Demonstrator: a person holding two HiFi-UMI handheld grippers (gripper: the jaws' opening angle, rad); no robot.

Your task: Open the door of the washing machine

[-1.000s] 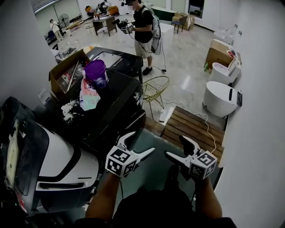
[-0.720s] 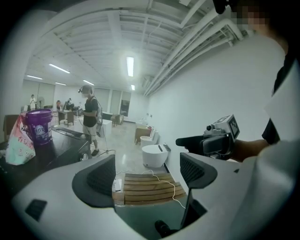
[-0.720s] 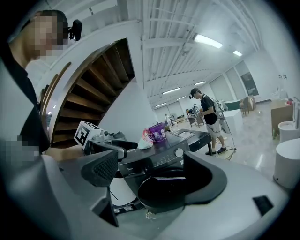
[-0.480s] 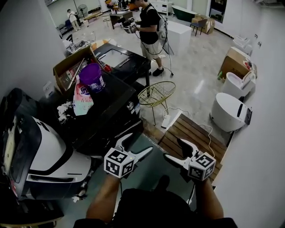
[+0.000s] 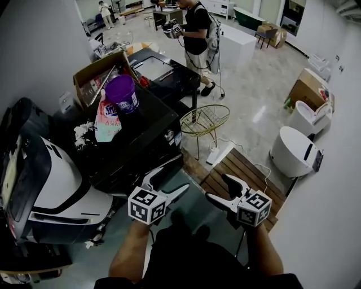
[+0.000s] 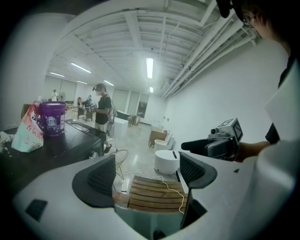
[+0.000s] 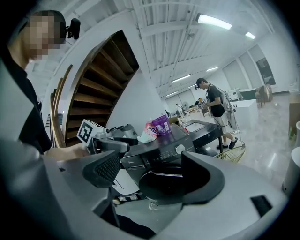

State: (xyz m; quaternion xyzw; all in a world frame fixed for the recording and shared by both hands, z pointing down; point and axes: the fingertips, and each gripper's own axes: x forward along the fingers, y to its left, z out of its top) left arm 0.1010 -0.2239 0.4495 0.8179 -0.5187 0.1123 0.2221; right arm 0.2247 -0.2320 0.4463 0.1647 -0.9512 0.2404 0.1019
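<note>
In the head view, the person is holding the left gripper (image 5: 178, 177) and right gripper (image 5: 216, 187) side by side, just off the front of the black washing machine (image 5: 135, 135) (a purple bucket (image 5: 122, 93) is standing on top). In the left gripper view, its 2 fingers are standing apart and empty, framing a wooden platform (image 6: 154, 194) beyond. In the right gripper view, the fingers have just been closing slightly but are gaping wide on nothing, with the machine's round door (image 7: 164, 180) sitting beyond them, untouched

1x washing machine (image 5: 144, 132), 10 o'clock. 1x purple bucket (image 5: 123, 93). 1x pouch (image 5: 106, 119). 1x wire chair (image 5: 204, 119). 1x wood pallet (image 5: 240, 169), 1 o'clock. Ppl, min. 2, 12 o'clock: near person (image 5: 198, 34), far person (image 5: 105, 10).
</note>
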